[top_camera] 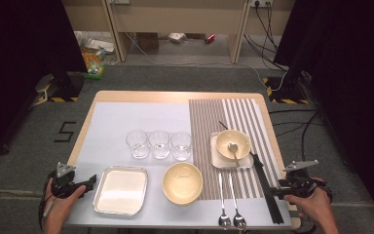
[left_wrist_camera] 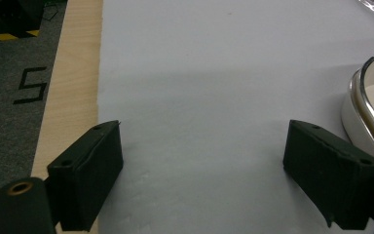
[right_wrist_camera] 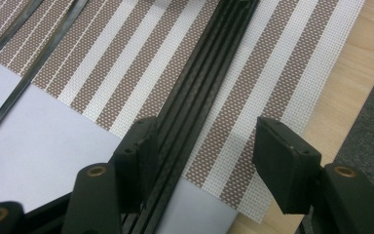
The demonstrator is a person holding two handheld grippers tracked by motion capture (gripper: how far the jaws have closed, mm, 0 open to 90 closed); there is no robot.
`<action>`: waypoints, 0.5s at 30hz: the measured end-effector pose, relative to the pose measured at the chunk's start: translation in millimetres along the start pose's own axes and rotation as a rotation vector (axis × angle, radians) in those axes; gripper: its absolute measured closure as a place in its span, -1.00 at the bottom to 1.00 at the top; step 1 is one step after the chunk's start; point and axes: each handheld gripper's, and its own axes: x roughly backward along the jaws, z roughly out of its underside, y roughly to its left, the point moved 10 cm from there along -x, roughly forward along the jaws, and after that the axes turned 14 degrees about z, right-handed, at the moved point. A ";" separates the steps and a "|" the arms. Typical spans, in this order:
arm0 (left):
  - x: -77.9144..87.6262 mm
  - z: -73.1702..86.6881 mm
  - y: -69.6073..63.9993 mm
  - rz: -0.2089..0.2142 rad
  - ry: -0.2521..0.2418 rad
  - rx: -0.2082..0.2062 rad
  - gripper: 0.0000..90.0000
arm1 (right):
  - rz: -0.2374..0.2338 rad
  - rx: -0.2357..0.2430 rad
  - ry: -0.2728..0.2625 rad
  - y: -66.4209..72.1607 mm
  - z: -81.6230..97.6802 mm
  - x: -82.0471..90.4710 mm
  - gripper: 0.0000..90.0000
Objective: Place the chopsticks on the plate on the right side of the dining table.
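A wooden-edged table [top_camera: 175, 96] covered with a pale grey sheet is seen from above, with a brown-and-white striped woven placemat [top_camera: 209, 126] laid over its right half. The right gripper [top_camera: 278, 187], held in a hand at the table's near right corner, is positioned over the near end of a long black ridged plastic strip [top_camera: 265, 187] that lies along the placemat's right side and runs onto the grey sheet. In the right gripper view the jaws are shown spread apart: the strip [right_wrist_camera: 195, 97] passes between them, close against the left jaw, while the right jaw stands clear of it over the striped mat [right_wrist_camera: 282, 63]. Nothing is clamped.

The left gripper [top_camera: 90, 183] is held at the near left edge of the table, its jaws released and wide apart over bare grey sheet, just beside a rectangular white enamel tray with a metal rim [top_camera: 121, 190]. The tray's rounded rim [left_wrist_camera: 365, 105] is caught at the right edge of the left gripper view.

Three clear drinking glasses [top_camera: 159, 144] are lined up at the centre of the table. A large cream-coloured bowl [top_camera: 182, 183] is set near the front, and a smaller cream bowl [top_camera: 233, 144] with a spoon in it is stacked on a square white plate [top_camera: 246, 162]. Two long-handled metal spoons [top_camera: 229, 204] are laid side by side between the large bowl and the black strip, handles pointing away.
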 end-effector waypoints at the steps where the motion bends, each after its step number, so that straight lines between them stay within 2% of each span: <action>1: 0.0 0.0 0.0 0.000 0.000 0.000 -0.70 | 0.000 -0.001 0.000 0.1 0.6 0.3 -0.04; 13: 0.0 0.0 0.0 0.000 -0.001 0.000 -0.70 | 0.006 -0.008 0.007 -3.3 11.1 3.7 0.12; 15: 0.0 0.0 0.0 0.000 0.000 0.000 -0.70 | 0.006 0.009 0.009 -3.9 13.0 3.3 0.16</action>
